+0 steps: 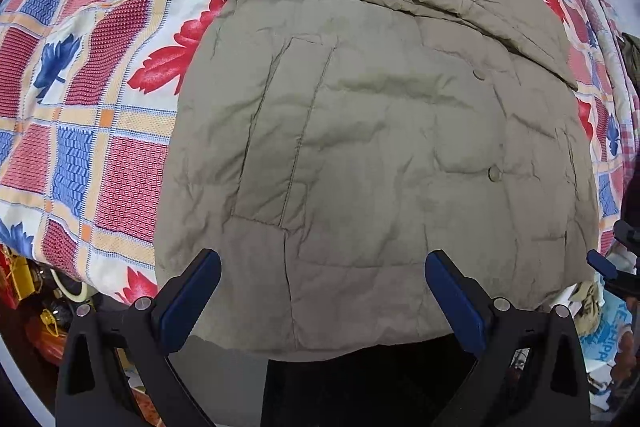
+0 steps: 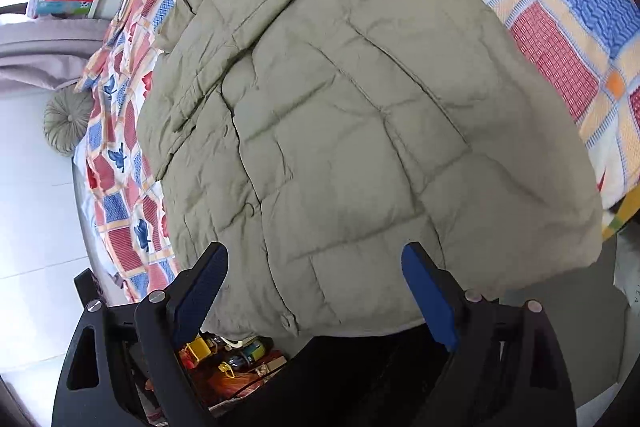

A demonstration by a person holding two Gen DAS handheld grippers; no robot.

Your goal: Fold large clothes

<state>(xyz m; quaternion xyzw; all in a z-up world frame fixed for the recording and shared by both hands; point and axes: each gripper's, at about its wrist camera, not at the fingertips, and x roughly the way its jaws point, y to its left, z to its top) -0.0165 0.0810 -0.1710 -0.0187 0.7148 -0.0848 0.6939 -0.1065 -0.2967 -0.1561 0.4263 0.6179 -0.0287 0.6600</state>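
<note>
An olive-green padded jacket (image 1: 372,147) lies flat on a bed, front up, with its buttons showing and a sleeve folded across the chest. Its hem hangs slightly over the near bed edge. My left gripper (image 1: 322,267) hovers above the hem, open, with nothing between its blue pads. In the right wrist view the same jacket (image 2: 340,131) fills the middle, and the right gripper (image 2: 316,267) stands wide open over its near edge, holding nothing. The tip of the right gripper (image 1: 604,265) shows at the right edge of the left wrist view.
The bed wears a patchwork cover (image 1: 84,75) in red, blue and cream with leaf prints. Red and yellow clutter (image 2: 228,355) lies on the floor below the bed edge. A round green cushion (image 2: 68,127) sits beside the bed, and a pale tiled floor (image 2: 36,227) lies at the left.
</note>
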